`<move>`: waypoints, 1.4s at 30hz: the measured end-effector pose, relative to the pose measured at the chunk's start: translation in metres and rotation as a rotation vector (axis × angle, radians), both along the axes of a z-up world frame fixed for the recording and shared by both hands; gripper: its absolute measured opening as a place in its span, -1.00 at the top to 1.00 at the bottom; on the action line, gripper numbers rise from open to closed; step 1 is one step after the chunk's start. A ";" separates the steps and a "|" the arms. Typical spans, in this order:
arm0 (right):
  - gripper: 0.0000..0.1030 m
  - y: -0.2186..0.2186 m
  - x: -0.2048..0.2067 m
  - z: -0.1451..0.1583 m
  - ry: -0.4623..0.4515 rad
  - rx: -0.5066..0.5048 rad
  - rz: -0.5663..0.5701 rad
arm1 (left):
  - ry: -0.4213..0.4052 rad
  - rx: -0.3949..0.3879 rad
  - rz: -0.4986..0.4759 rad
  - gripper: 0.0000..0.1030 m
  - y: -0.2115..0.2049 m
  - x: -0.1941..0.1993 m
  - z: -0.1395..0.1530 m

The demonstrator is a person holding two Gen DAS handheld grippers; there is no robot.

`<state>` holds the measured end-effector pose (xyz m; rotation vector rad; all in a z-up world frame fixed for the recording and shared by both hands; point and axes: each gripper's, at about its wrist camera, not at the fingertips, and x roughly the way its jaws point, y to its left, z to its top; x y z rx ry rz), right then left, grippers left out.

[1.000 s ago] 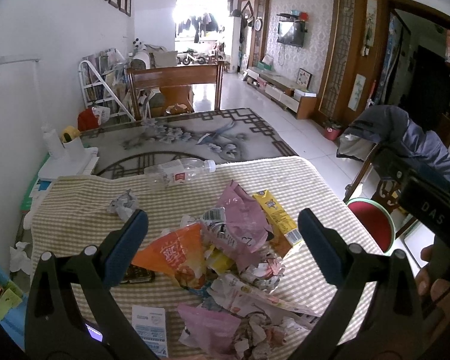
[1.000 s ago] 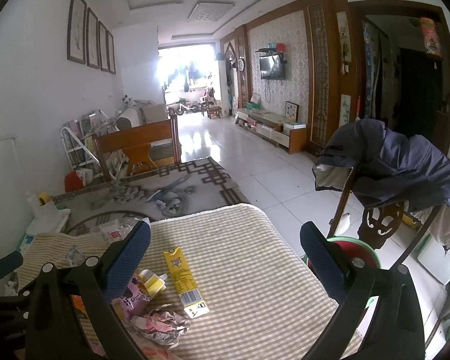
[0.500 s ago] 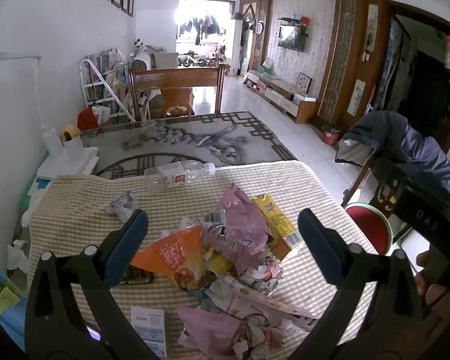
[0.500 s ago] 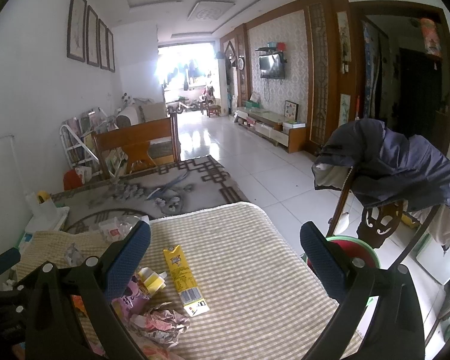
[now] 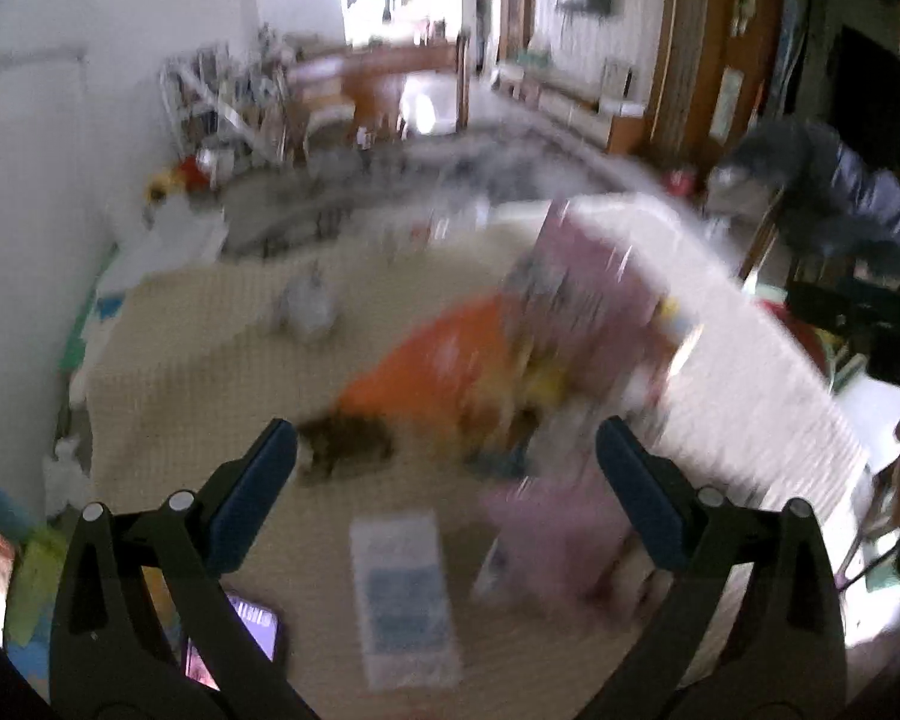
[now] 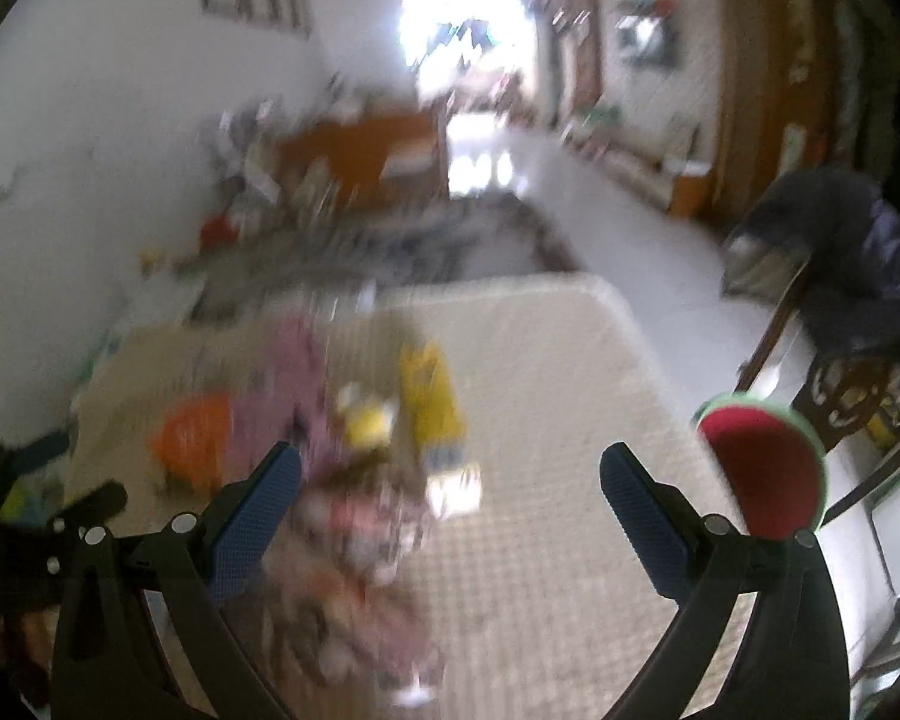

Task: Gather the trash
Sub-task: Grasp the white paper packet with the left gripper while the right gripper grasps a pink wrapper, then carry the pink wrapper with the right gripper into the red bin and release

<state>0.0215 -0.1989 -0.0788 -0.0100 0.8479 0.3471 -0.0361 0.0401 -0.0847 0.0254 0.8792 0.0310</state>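
Both views are blurred by motion. A pile of trash lies on the checked tablecloth (image 5: 198,360): an orange wrapper (image 5: 438,360), a pink bag (image 5: 588,300), a second pink wrapper (image 5: 558,540), a white and blue packet (image 5: 405,594) and a crumpled grey scrap (image 5: 309,306). My left gripper (image 5: 447,474) is open and empty above the near part of the pile. In the right wrist view the orange wrapper (image 6: 195,441), a yellow carton (image 6: 435,402) and crumpled paper (image 6: 354,528) show. My right gripper (image 6: 450,492) is open and empty over the pile's right side.
A red bin with a green rim (image 6: 765,474) stands on the floor right of the table. A chair draped with a dark jacket (image 6: 858,276) is beside it. A phone (image 5: 240,636) lies at the table's near left. A patterned rug (image 5: 390,180) lies beyond.
Both grippers have moved fast, forward and down toward the pile, so the views are now blurred. The trash appears larger and closer. Both stay open.
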 end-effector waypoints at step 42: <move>0.45 0.134 -0.010 -0.057 0.389 0.127 0.472 | 0.177 -0.141 0.015 0.02 0.040 -0.003 -0.058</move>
